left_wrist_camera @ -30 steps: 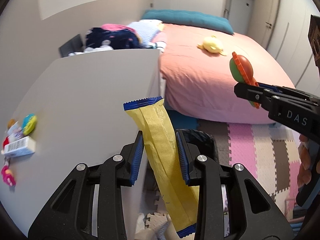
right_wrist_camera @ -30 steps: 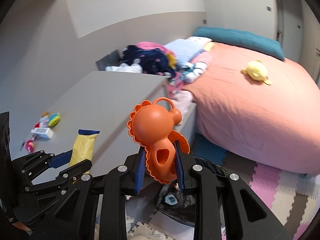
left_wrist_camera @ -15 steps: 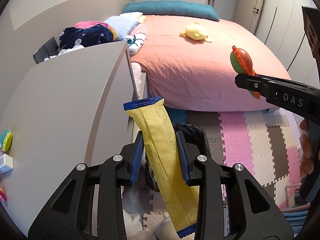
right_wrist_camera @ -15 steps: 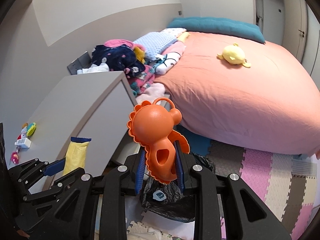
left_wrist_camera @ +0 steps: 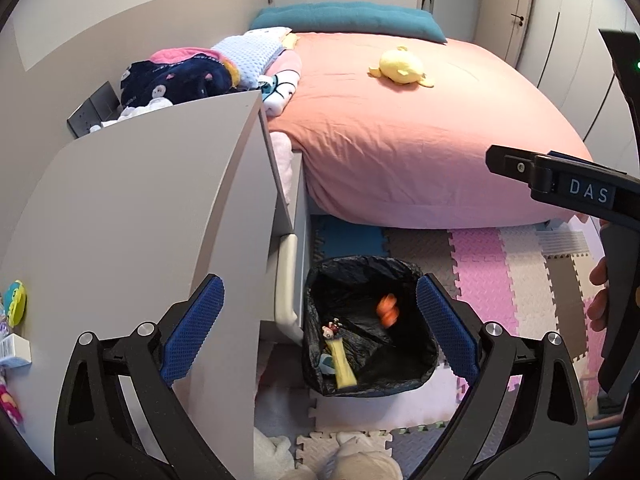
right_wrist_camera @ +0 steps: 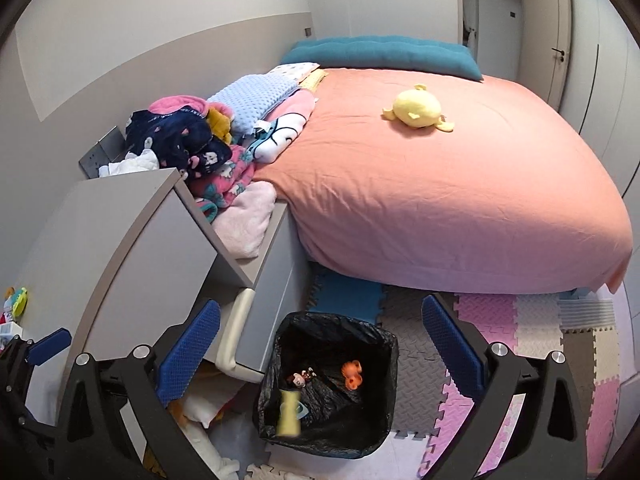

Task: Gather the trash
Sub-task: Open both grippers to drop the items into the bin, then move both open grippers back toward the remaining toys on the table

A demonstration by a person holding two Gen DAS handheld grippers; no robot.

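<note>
A bin lined with a black bag [left_wrist_camera: 424,354] [right_wrist_camera: 384,392] stands on the floor below both grippers. Inside it are the yellow wrapper [left_wrist_camera: 342,364] [right_wrist_camera: 289,412] and the orange toy [left_wrist_camera: 387,310] [right_wrist_camera: 352,374], blurred as they drop. My left gripper [left_wrist_camera: 320,320] has its jaws opening wide, with nothing between the blue pads. My right gripper [right_wrist_camera: 320,344] also has its jaws opening wide and holds nothing. The right gripper also shows at the right edge of the left wrist view [left_wrist_camera: 560,184].
A grey dresser [left_wrist_camera: 140,220] [right_wrist_camera: 120,248] stands left of the bin, with small toys and a box [left_wrist_camera: 14,348] at its left edge. Behind lies a bed with a pink cover [right_wrist_camera: 440,184], a yellow plush [right_wrist_camera: 418,110] and piled clothes [right_wrist_camera: 180,136]. Foam mats [left_wrist_camera: 500,272] cover the floor.
Both grippers opened and let go: the yellow wrapper left the left gripper and the orange toy left the right one. Both now lie in the bin, and both hands moved over it.
</note>
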